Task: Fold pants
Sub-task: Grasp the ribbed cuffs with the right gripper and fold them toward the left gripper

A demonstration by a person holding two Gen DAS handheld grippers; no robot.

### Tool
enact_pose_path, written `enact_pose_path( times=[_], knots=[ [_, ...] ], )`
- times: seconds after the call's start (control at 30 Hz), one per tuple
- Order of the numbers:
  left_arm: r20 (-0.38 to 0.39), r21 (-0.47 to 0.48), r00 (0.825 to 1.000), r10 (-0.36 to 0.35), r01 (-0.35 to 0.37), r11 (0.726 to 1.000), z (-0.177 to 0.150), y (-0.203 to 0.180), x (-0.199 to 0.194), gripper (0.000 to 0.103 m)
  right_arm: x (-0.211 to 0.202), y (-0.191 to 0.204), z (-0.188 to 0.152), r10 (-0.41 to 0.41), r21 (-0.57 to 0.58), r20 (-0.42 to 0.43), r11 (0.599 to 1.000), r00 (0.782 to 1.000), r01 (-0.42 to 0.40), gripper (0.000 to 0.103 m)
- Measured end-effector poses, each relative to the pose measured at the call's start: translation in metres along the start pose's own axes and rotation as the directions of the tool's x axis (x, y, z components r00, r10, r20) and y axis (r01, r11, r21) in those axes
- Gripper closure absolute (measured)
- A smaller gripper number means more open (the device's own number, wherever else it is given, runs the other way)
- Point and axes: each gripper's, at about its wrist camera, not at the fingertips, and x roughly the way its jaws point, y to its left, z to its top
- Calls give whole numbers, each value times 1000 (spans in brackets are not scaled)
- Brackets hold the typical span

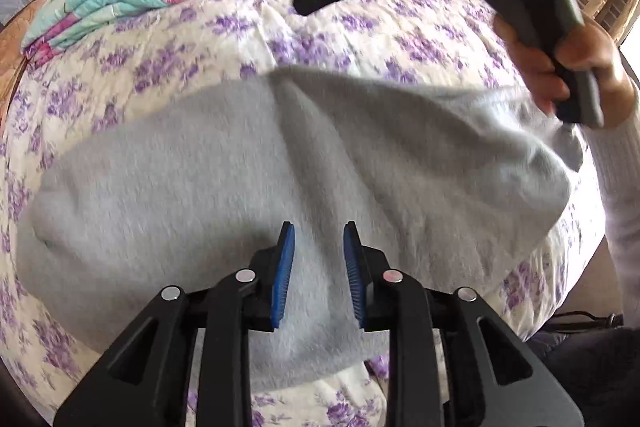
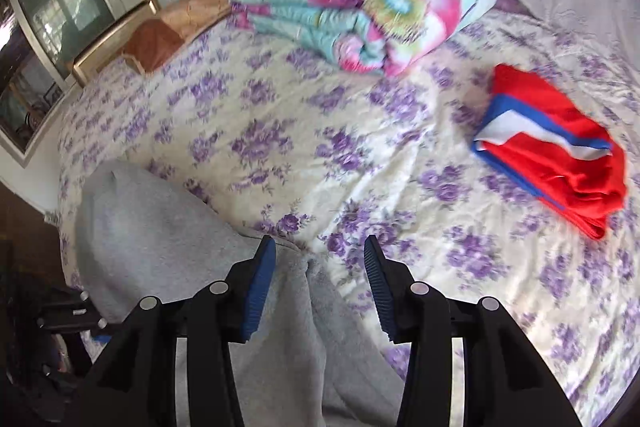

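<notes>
Grey fleece pants (image 1: 224, 163) lie spread across the flowered bed cover (image 1: 168, 67), with soft creases running over them. My left gripper (image 1: 319, 227) hangs just above the pants, its blue pads (image 1: 284, 267) apart and nothing pinched between them. In the right wrist view the pants (image 2: 160, 227) reach from the lower left to under my right gripper (image 2: 320, 243), which is open above a raised crease at the pants' edge. In the left wrist view a hand (image 1: 536, 63) holds the right gripper (image 1: 312, 1), blurred, high over the pants' right end.
A folded flowered quilt (image 2: 360, 15) lies at the back of the bed. A folded red, white and blue garment (image 2: 560, 147) lies to the right. A television (image 2: 60, 3) stands left of the bed. A white sleeve (image 1: 616, 187) is at the bed's right edge.
</notes>
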Motion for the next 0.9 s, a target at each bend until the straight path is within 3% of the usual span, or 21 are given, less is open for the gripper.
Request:
enact_pose_path(
  times=[0.1, 0.17, 0.2, 0.27, 0.33, 0.4, 0.53, 0.67, 0.7, 0.77, 0.87, 0.9],
  knots=[
    [-6, -53, 998, -58, 57, 997, 47, 12, 16, 76, -47, -1, -30, -84, 46, 28, 995, 996, 83, 56],
    [-39, -76, 998, -54, 51, 996, 71, 16, 44, 79, -65, 0, -60, -117, 82, 5, 990, 993, 116, 56],
    [-72, -91, 996, -51, 44, 995, 80, 16, 63, 101, -73, 2, -79, -134, 96, -13, 986, 991, 135, 56],
    [-125, -108, 992, -32, 18, 994, 92, 18, 97, 103, -86, 8, -117, -167, 116, -25, 979, 986, 169, 56],
    [-107, -114, 994, -29, 17, 993, 98, 19, 101, 103, -96, 17, -149, -210, 126, -17, 969, 978, 211, 58],
    [-107, -118, 994, -18, 6, 993, 98, 17, 101, 103, -106, 22, -171, -243, 148, 1, 959, 970, 240, 67],
    [-89, -107, 996, -3, -7, 994, 95, 12, 101, 103, -93, 24, -190, -141, 216, 5, 967, 990, 136, 68],
    [-70, -115, 997, -32, 23, 993, 93, 18, 103, 102, -25, 17, -209, -107, 301, -118, 943, 987, 139, 68],
    [-66, -119, 997, -45, 37, 992, 92, 20, 103, 102, -16, 16, -214, -119, 321, -111, 935, 987, 149, 68],
    [-53, -127, 996, -69, 62, 990, 88, 25, 100, 102, -26, 22, -214, -136, 320, -90, 934, 987, 158, 68],
    [-35, -120, 996, -83, 78, 990, 84, 27, 99, 102, -72, 7, -215, -35, 409, -3, 912, 999, 33, 67],
    [-30, -118, 996, -84, 80, 990, 83, 27, 99, 102, -95, -4, -216, -85, 425, 26, 903, 996, 66, 62]
  ],
)
